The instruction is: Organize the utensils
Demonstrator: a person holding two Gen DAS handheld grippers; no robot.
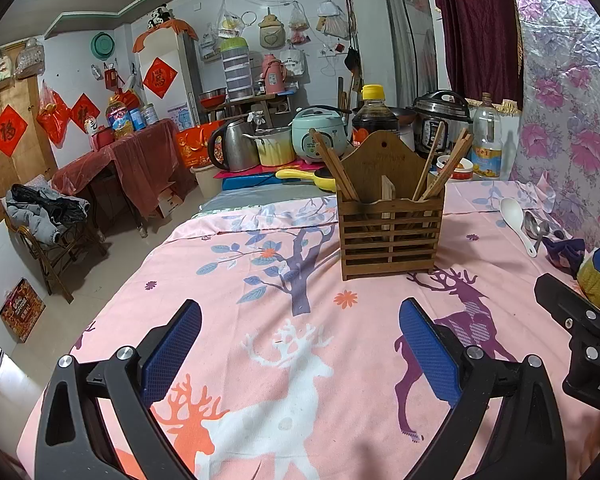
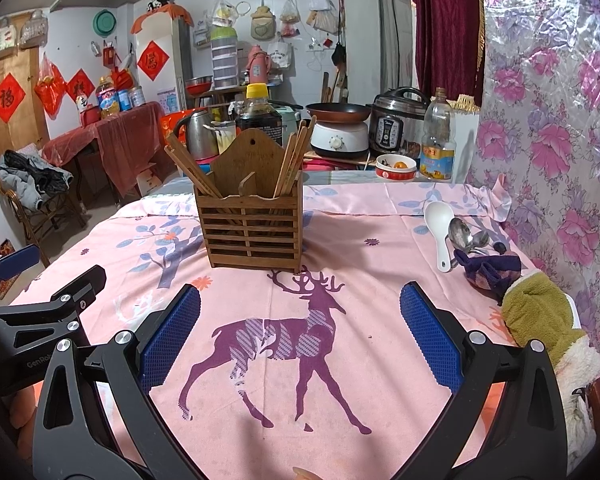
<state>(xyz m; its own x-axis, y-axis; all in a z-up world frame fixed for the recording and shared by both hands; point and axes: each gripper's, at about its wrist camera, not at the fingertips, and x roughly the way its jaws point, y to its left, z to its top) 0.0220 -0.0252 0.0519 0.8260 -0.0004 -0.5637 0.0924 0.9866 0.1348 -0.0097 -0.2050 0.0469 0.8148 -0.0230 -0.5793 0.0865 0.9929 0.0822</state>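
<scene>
- Where the pink deer-print cloth (image 2: 340, 360) covers the bench, a wooden utensil holder (image 2: 256, 226) stands upright near the centre of the right wrist view and right of centre in the left wrist view (image 1: 390, 232).
- It is brown, with slatted walls, a tall peaked back board with a small hole near the top, and a divider making two compartments.
- Wooden chopsticks (image 2: 190, 166) lean out of its left compartment, and more chopsticks (image 2: 294, 156) lean in its right one.
- At the right of the right wrist view, well apart from the holder, a white spoon (image 2: 440, 224) lies on the cloth with metal spoons (image 2: 464, 236) just beside it; both also show at the right edge of the left wrist view (image 1: 516, 216).
- Just below the spoons sits a purple cloth bundle (image 2: 488, 270).
- The right gripper (image 2: 300, 320) has its blue-padded jaws wide apart over the purple deer, holding nothing.
- The left gripper (image 1: 300, 334) likewise has its jaws wide apart and empty, low in its frame.
- Cookers, a kettle and bottles crowd behind the bench.
</scene>
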